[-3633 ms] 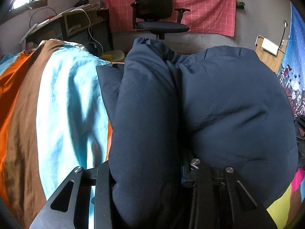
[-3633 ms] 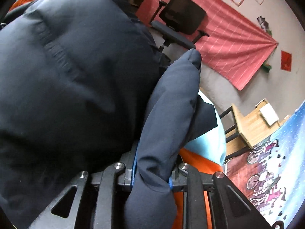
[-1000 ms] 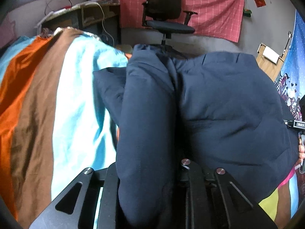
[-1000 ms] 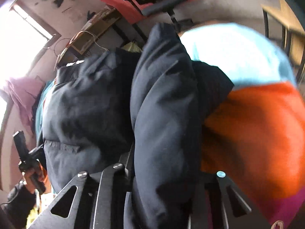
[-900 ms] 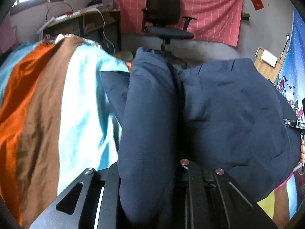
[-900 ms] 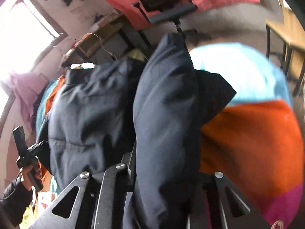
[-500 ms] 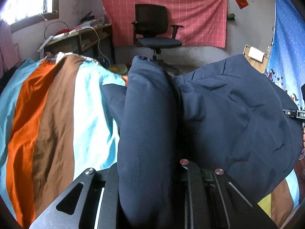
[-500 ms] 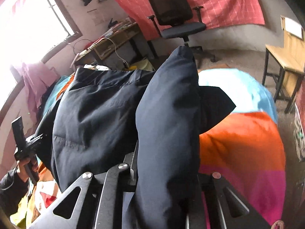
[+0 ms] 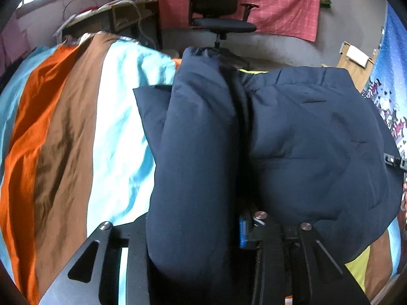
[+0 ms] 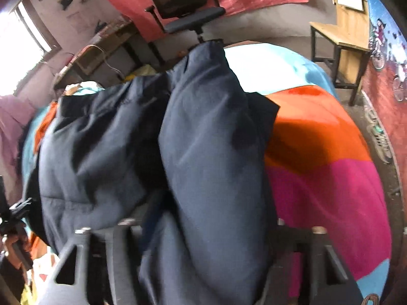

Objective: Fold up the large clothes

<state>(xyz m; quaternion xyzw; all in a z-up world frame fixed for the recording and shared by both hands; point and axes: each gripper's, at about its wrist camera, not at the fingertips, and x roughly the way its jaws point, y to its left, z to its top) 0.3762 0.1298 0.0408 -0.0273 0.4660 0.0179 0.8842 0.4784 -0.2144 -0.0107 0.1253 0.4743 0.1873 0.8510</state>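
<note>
**Both grips loosening on the padded jacket**

You had the dark blue jacket (image 9: 313,137) spread over the striped bedspread (image 9: 71,132), its body puffed up between your two hands. A thick sleeve ran straight through your left gripper (image 9: 193,231), and the other sleeve (image 10: 211,157) ran through your right gripper (image 10: 203,228). Both sets of jaws were opening at that moment, each with a sleeve between them; the right ones stood wide and looked clear of the cloth, while I could not tell whether the left ones were pressing on theirs or already off it.

The jacket looked soft, springy and fairly light, with a smooth shell that would likely slide. My judgement was that padding like this bulges out of a shallow pinch, so you would do better to take it deep, at a seam, cuff or hem.

No containers showed in either view.
</note>
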